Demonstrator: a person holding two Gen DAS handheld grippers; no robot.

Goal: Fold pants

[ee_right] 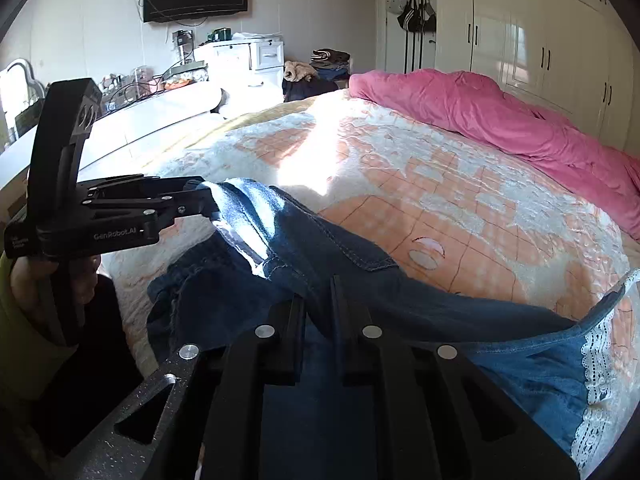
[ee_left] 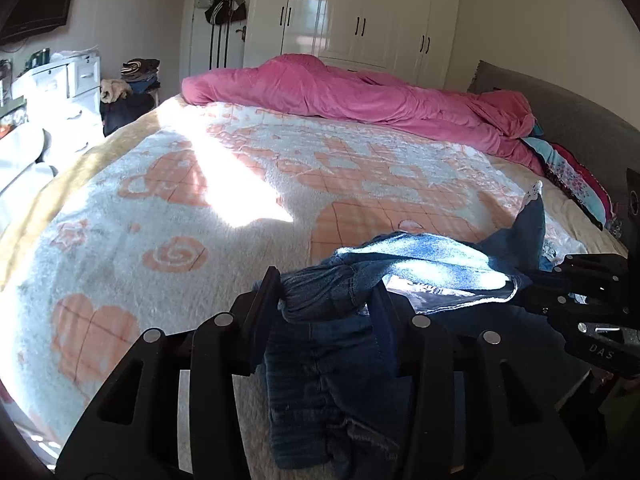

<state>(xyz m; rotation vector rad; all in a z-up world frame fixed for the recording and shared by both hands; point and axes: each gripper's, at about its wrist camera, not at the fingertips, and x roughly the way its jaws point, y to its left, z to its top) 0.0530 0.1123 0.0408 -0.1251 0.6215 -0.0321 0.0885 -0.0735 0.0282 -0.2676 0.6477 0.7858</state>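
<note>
Our left tongs [ee_left: 324, 300] are clamped on a bunched handful of the jeans [ee_right: 360, 276], seemingly their waistband end, and our right tongs [ee_right: 318, 304] are pinched together on a thin fold of the same denim further along. We judge that both grips lift the near edge so the cloth can be pulled taut and straightened before folding. The jeans lie crumpled at the near edge of the bed [ee_left: 160, 208], on a white blanket with orange hearts and roses, one lace-trimmed hem [ee_right: 596, 364] trailing off to the right. Beyond lies a pink duvet [ee_left: 360, 88]. The left tool's body reads "GenRobot.AI" in the right wrist view; the right tool shows "DAS" in the left wrist view.
</note>
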